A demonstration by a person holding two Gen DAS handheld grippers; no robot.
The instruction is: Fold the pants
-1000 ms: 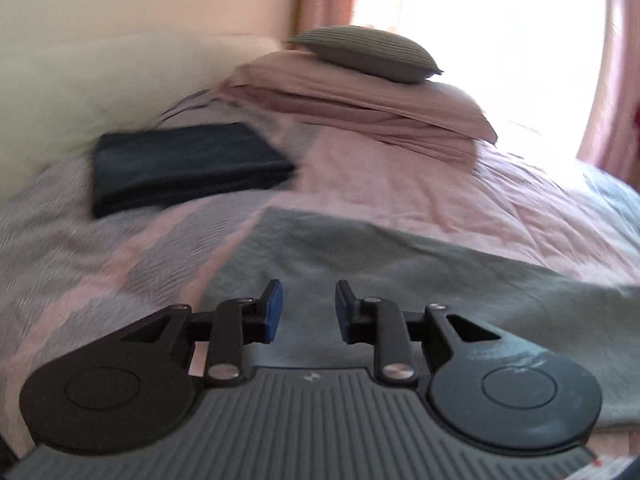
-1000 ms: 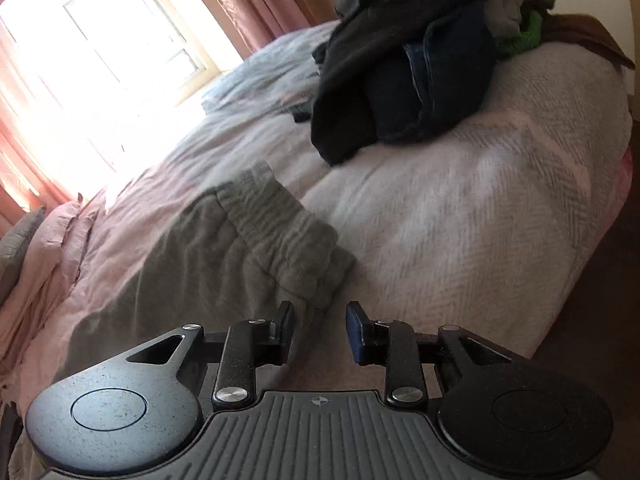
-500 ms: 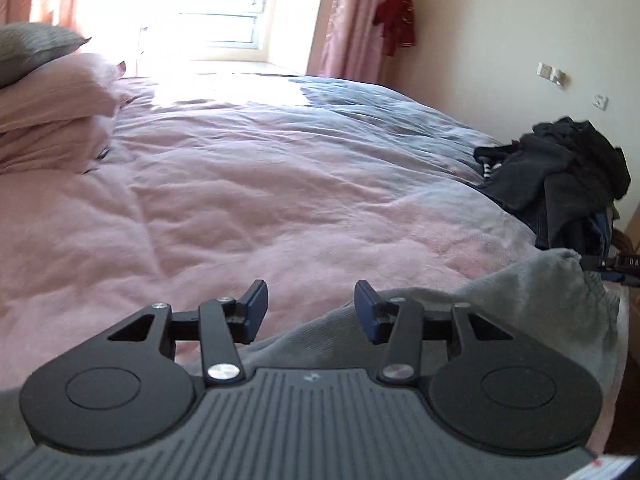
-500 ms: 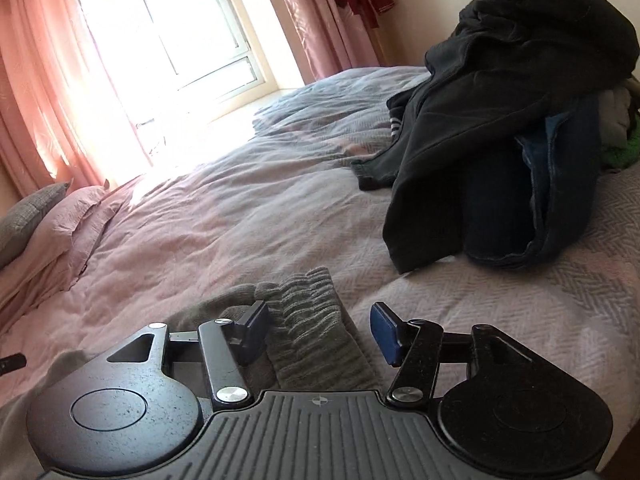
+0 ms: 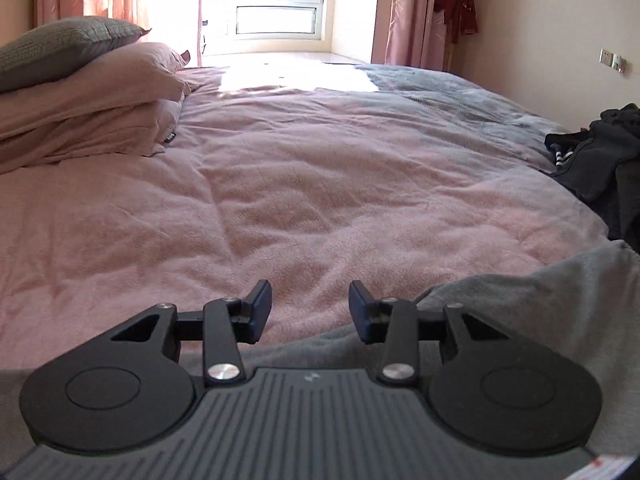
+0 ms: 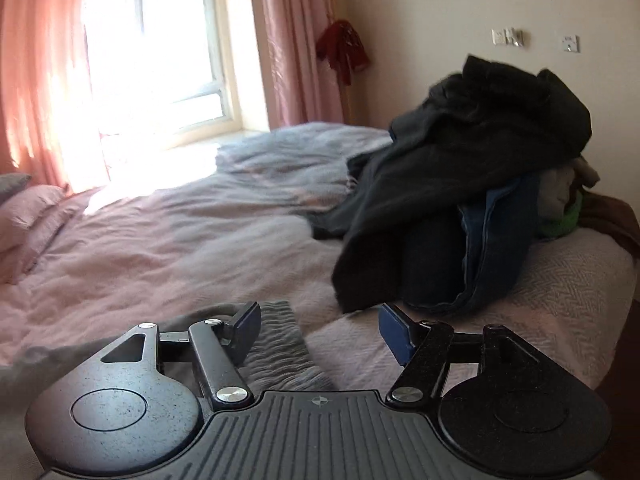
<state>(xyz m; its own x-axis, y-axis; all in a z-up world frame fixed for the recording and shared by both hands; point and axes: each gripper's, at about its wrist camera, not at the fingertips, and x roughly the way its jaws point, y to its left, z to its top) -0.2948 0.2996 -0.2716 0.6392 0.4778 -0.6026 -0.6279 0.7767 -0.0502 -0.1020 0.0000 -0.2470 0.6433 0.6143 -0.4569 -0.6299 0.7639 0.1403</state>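
Grey pants (image 5: 560, 304) lie flat along the near edge of the bed, running under both grippers. In the left wrist view my left gripper (image 5: 310, 308) hovers open over the pants' far edge, with pink bedding showing between its blue pads. In the right wrist view the ribbed grey waistband (image 6: 280, 344) sits between the fingers of my right gripper (image 6: 320, 328), which stands wide open just above it. Neither gripper holds any cloth.
A heap of dark clothes (image 6: 472, 184) with blue jeans sits at the bed's right end and also shows as dark clothes (image 5: 600, 160). Stacked pillows (image 5: 80, 104) lie at the left. The pink bedspread (image 5: 320, 180) stretches toward the window (image 5: 276, 0).
Both views have swung toward the window and levelled out. The folded dark garment has left the left view. Both grippers have opened wider, and the right one now straddles the waistband.
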